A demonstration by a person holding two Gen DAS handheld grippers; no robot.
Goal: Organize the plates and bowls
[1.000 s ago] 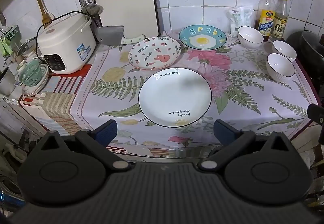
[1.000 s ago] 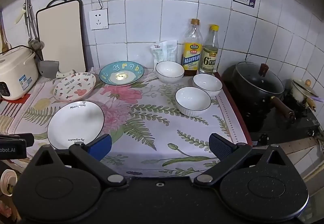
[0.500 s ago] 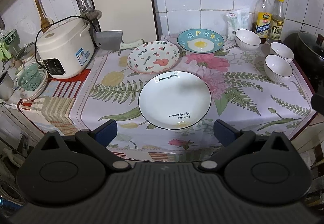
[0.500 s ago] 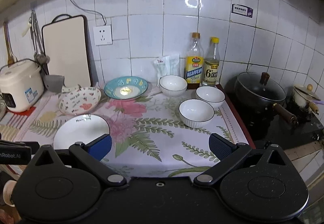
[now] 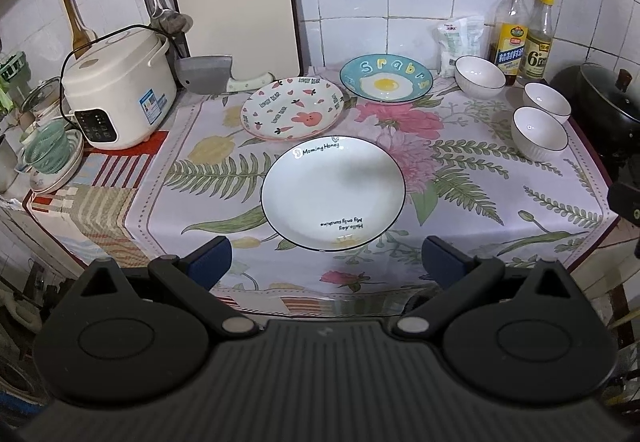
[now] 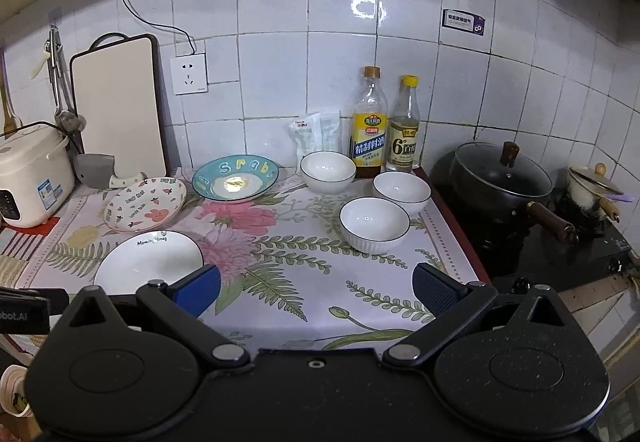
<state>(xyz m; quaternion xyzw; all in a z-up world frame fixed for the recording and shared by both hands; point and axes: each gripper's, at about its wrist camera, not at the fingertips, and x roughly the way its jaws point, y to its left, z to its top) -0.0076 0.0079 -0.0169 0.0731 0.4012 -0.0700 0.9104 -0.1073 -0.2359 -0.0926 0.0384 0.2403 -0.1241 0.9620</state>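
Note:
Three plates lie on the floral cloth: a white plate [image 5: 333, 192] at the front, a pink rabbit plate [image 5: 292, 107] behind it, and a blue egg plate [image 5: 386, 77] at the back. Three white bowls stand to the right: one at the back [image 5: 479, 76], one in the middle [image 5: 546, 103] and one nearest [image 5: 538, 133]. My left gripper [image 5: 326, 262] is open and empty, just in front of the white plate. My right gripper [image 6: 316, 288] is open and empty, in front of the nearest bowl [image 6: 374, 225]; the white plate [image 6: 149, 262] lies to its left.
A rice cooker [image 5: 118, 90], cleaver [image 5: 208, 74] and cutting board [image 5: 236, 2] stand at the back left. Two bottles [image 6: 368, 126] and a packet [image 6: 316, 132] stand against the wall. A black pot [image 6: 500, 182] sits on the stove at right.
Both grippers have tilted up and drawn back slightly, so the wall shows more. Nothing on the counter has moved and both stay open.

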